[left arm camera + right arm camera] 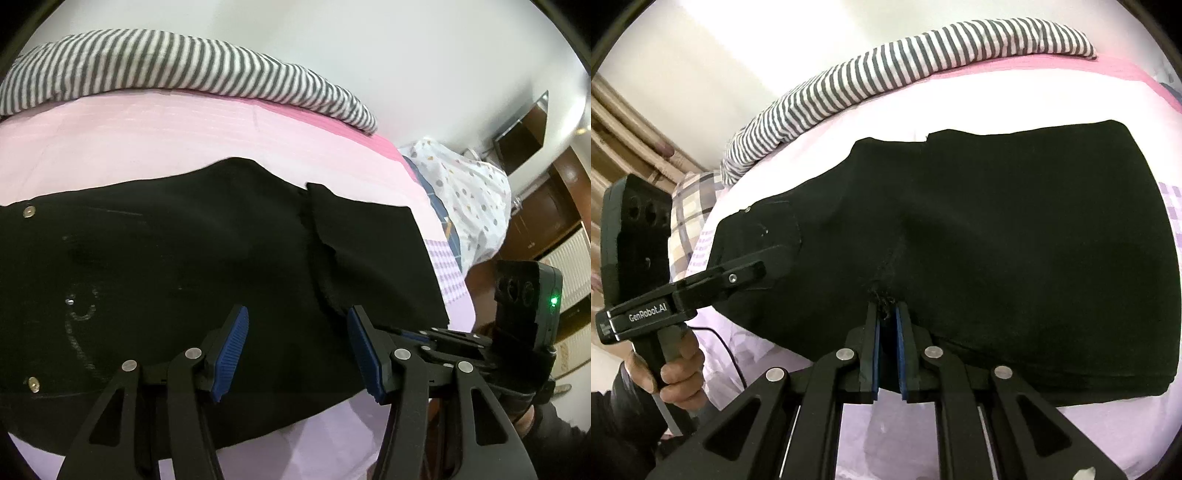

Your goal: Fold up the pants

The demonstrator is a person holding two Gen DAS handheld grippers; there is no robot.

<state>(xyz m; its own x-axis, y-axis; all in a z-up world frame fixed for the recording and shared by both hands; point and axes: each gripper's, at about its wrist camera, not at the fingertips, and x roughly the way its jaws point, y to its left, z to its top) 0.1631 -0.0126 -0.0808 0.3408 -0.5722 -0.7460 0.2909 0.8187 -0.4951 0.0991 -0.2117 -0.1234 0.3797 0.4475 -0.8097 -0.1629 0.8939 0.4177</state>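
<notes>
The right gripper (886, 317) pinches a frayed edge of the black pants (997, 236), folded on the pink bed (147, 140); the left gripper (297, 325) hovers with fingers spread, holding nothing.

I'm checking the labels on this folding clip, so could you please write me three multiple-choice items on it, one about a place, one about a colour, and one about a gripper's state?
1. Where does the grey-and-white striped fabric lie?
A. Along the far edge of the pink bed sheet, beyond the pants
B. On top of the pants
C. Between the right gripper's fingers

2. What colour are the folded fabric pants?
A. Blue
B. Black
C. Pink

3. How does the right gripper stand?
A. Wide open above the sheet
B. Out of view
C. Shut on the pants' near edge

Answers:
1. A, since the right wrist view shows bare pink sheet between the striped fabric and the pants.
2. B, since both views show them black against the sheet.
3. C, since its blue pads pinch black cloth, while the left gripper is open over the pants.
</notes>
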